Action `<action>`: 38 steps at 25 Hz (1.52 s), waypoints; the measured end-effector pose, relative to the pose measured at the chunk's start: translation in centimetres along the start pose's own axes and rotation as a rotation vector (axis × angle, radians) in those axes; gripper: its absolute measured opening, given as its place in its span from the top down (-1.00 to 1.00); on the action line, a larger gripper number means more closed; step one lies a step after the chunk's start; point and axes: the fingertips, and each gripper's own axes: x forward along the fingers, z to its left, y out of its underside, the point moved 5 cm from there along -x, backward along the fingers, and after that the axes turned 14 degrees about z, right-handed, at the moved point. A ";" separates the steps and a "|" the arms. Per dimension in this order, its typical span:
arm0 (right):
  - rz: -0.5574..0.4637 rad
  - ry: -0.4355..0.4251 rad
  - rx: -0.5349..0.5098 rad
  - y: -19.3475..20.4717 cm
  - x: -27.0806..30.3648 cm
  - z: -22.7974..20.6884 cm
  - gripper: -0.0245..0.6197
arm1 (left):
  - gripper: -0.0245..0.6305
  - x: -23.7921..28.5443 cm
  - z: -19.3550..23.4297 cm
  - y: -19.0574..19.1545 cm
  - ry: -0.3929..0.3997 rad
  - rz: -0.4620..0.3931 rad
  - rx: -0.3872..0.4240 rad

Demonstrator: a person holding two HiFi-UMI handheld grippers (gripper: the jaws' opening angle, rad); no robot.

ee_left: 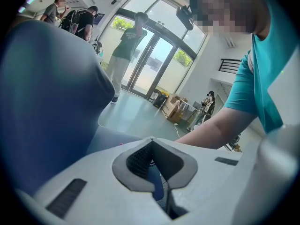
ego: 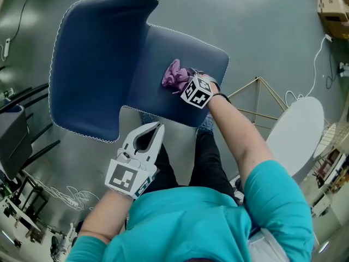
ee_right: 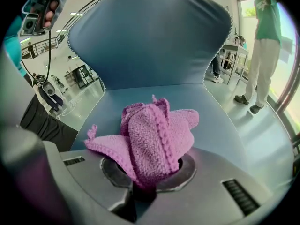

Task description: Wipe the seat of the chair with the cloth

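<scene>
In the head view the backrest fills the upper left. Below it, the left gripper hangs off the chair, fingers pressed together on nothing. At centre, the right gripper pinches the bunched pink cloth, which rests on the seat. Bare seat lies beyond these fingers, toward the backrest. The right gripper is the nearer one.

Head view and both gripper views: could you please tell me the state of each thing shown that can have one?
chair: upright.
seat: bare but for the cloth.
cloth: bunched up, lying on the seat, one end clamped.
right hand-held gripper: shut on the cloth.
left hand-held gripper: shut, nothing between its jaws.
</scene>
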 end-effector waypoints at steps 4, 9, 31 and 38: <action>0.002 0.001 0.007 1.1 -0.4 0.1 0.73 | 0.92 0.5 -0.8 -0.2 0.009 0.005 0.011; 0.007 0.000 0.019 2.7 -1.0 0.3 0.73 | 0.92 1.1 -1.6 -0.4 0.016 0.011 0.019; 0.070 0.001 0.079 9.7 -3.1 1.5 0.73 | 0.92 2.7 -4.1 -0.7 0.036 0.033 0.063; 0.102 -0.007 0.093 11.6 -3.7 1.7 0.73 | 0.92 2.9 -4.8 -0.8 0.035 0.029 0.072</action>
